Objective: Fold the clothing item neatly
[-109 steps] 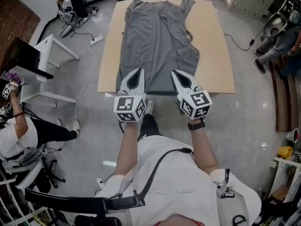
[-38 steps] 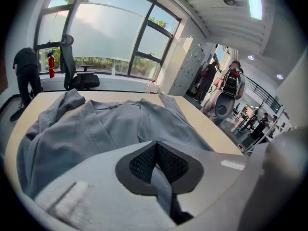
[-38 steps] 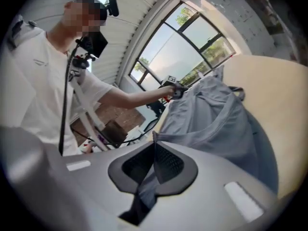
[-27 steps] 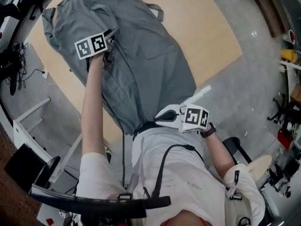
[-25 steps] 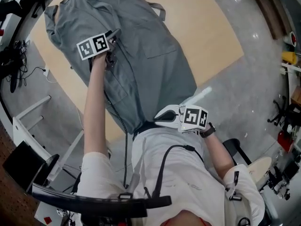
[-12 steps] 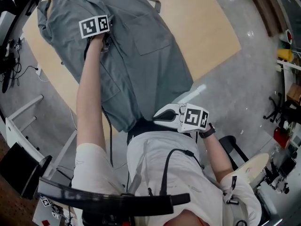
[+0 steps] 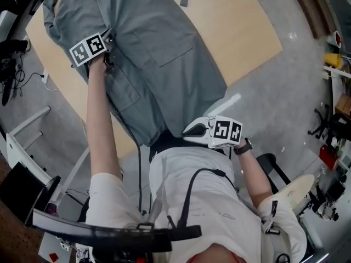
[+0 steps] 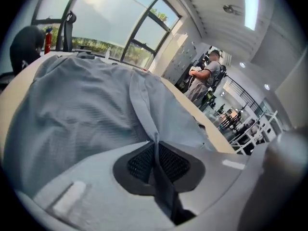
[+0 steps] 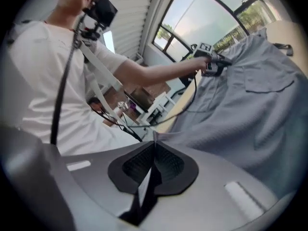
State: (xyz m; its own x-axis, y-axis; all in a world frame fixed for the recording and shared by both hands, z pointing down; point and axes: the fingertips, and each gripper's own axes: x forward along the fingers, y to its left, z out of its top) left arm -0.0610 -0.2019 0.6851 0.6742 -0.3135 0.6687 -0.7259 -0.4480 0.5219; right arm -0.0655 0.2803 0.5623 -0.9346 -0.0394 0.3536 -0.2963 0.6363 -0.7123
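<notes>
Rectangular light wooden table (image 7: 247, 32), long grey fabric garment (image 7: 164, 64) spread lengthwise upon it.
Left gripper (image 8: 155, 146): jaws just closed, pinching a raised fold near the far end. Right gripper (image 9: 154, 141): jaws pressed together on the near hem.

grey garment (image 7: 159, 53) spread over table (image 7: 241, 23) left, bare wood right

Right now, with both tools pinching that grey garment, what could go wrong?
The left gripper, whose jaws have just been closing, pinches a thin ridge of the grey cloth garment; it could slip out. The right gripper holds its hem past the near edge of the light wooden table, so a pull might drag it off.
</notes>
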